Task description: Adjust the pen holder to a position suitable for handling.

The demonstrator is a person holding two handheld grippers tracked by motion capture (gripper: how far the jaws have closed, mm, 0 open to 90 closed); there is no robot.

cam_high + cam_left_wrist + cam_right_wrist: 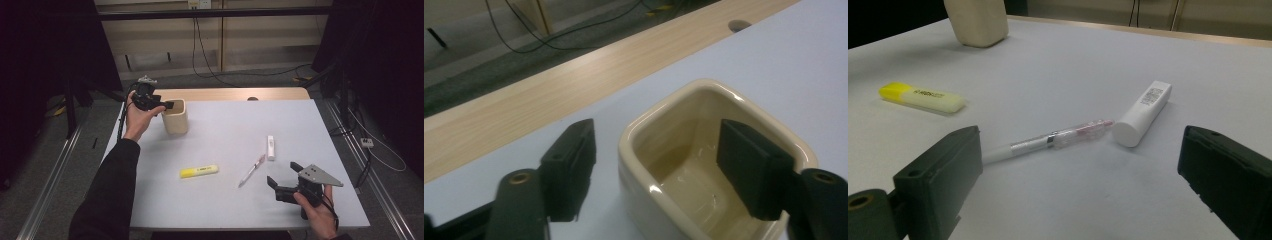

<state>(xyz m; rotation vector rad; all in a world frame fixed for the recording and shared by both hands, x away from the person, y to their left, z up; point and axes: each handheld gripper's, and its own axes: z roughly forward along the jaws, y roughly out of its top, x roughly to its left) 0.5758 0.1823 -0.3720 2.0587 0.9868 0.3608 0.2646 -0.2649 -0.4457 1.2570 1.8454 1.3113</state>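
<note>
A cream square cup stands at the table's back left. My left gripper hovers at its left rim, open. In the left gripper view the cup is empty inside; one jaw hangs over its hollow and the other outside its near wall, so my left gripper straddles the wall without touching it. At the front right my right gripper is open and holds nothing. Just ahead of my right gripper lie a clear-and-white pen and a white tube.
A yellow highlighter lies mid-table, left of the pen and the white tube. A wooden strip borders the grey table's far edge. Cables run over the floor behind.
</note>
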